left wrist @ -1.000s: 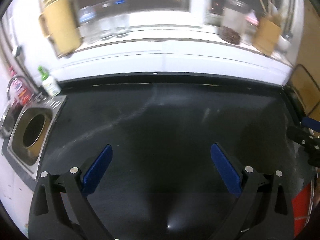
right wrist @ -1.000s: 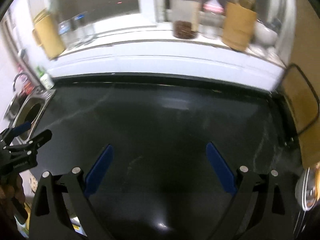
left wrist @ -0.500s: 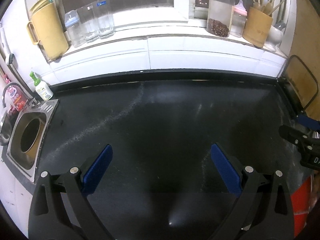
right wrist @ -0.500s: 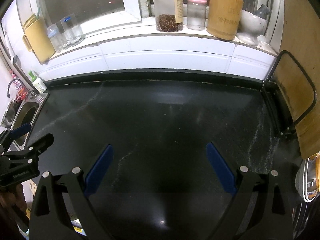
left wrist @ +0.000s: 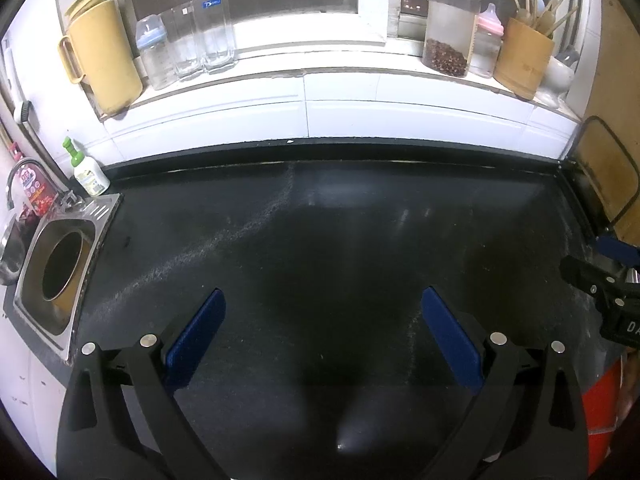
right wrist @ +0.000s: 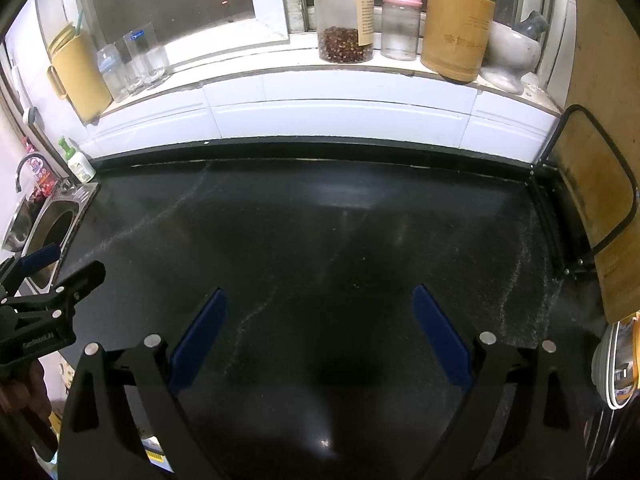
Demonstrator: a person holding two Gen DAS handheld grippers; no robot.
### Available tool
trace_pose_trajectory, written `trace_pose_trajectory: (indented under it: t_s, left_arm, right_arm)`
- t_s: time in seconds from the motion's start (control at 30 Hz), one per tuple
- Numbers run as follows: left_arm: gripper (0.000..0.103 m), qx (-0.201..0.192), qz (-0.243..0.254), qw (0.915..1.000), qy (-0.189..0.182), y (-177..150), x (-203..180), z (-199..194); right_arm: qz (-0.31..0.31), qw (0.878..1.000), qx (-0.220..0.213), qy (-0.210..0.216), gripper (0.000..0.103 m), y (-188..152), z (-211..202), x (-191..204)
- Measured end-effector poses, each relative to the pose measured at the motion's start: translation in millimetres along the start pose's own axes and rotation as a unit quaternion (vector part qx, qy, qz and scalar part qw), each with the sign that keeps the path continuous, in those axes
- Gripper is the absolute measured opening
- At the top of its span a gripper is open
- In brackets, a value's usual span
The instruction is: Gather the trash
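Note:
My left gripper (left wrist: 322, 320) hangs open over the black countertop (left wrist: 320, 232), nothing between its blue pads. My right gripper (right wrist: 318, 316) is open too, over the same black countertop (right wrist: 320, 232), and holds nothing. The right gripper (left wrist: 608, 280) shows at the right edge of the left wrist view; the left gripper (right wrist: 44, 280) shows at the left edge of the right wrist view. A round hole in a steel plate (left wrist: 64, 268) is set into the counter at the left. I see no loose trash on the counter.
On the window sill stand a yellow jug (left wrist: 104, 60), clear bottles (left wrist: 188, 44), a jar of beans (right wrist: 344, 12), a pink-capped bottle (right wrist: 400, 20) and a bamboo utensil holder (right wrist: 456, 28). A wooden board in a wire rack (right wrist: 600, 200) leans at right. A soap bottle (left wrist: 88, 172) stands by the sink.
Both cameras have tilted and steadied, so the sill objects are now sharp and more fully in view. Both grippers stayed open with nothing in them.

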State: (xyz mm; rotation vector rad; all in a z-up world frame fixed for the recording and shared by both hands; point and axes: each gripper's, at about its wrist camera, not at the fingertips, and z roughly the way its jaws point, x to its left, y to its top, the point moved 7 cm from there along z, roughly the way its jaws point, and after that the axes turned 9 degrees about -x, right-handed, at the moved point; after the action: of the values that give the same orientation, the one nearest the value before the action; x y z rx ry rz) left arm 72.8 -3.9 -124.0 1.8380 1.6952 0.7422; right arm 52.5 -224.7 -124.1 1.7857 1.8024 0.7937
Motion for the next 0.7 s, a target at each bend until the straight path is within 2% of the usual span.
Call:
trace_pose_trajectory:
  t_s: [0.7]
  left_arm:
    - [0.096,0.010,-0.003,0.9999,-0.004,-2.6,0.3,5.6]
  right_arm:
    - [-0.001,1.000,-0.002,-0.001,0.091,1.3,2.9,-2.9]
